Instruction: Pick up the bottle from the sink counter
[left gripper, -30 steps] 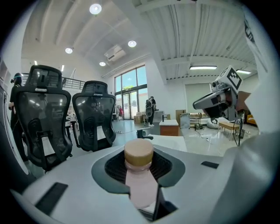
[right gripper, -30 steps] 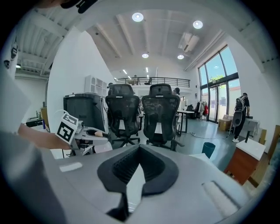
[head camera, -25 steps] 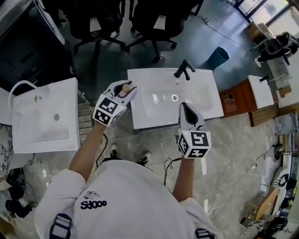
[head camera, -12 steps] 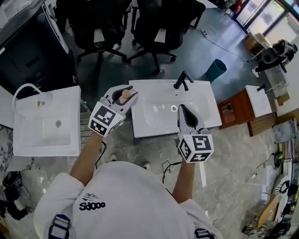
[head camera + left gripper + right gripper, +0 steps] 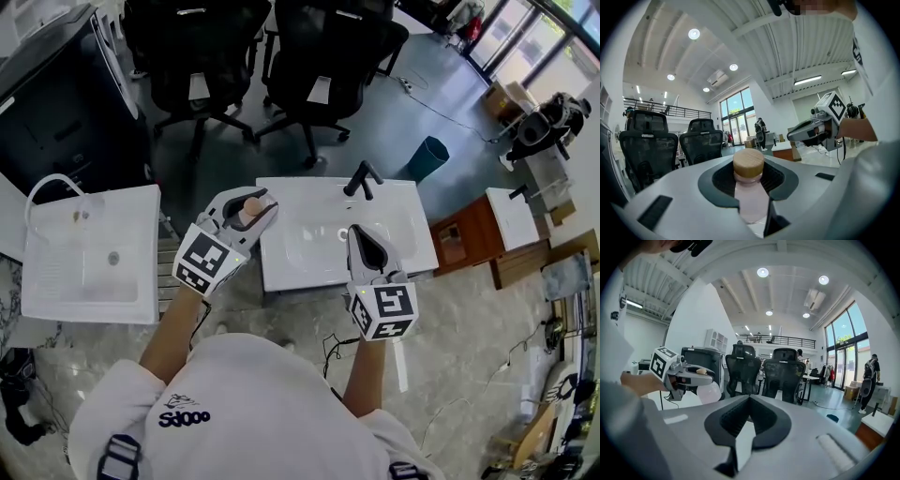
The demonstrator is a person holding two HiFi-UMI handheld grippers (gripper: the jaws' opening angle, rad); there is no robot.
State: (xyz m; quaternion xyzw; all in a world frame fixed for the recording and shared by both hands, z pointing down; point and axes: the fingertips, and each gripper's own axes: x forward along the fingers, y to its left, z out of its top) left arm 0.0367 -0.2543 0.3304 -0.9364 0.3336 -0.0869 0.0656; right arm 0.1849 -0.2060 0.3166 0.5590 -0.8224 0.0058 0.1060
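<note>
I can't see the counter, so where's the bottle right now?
Head view, left side: the bottle is gripped in the left gripper, by the left edge of the white sink counter.

Shirt logo [image 5: 186, 415], roughly "SJooo"
</note>
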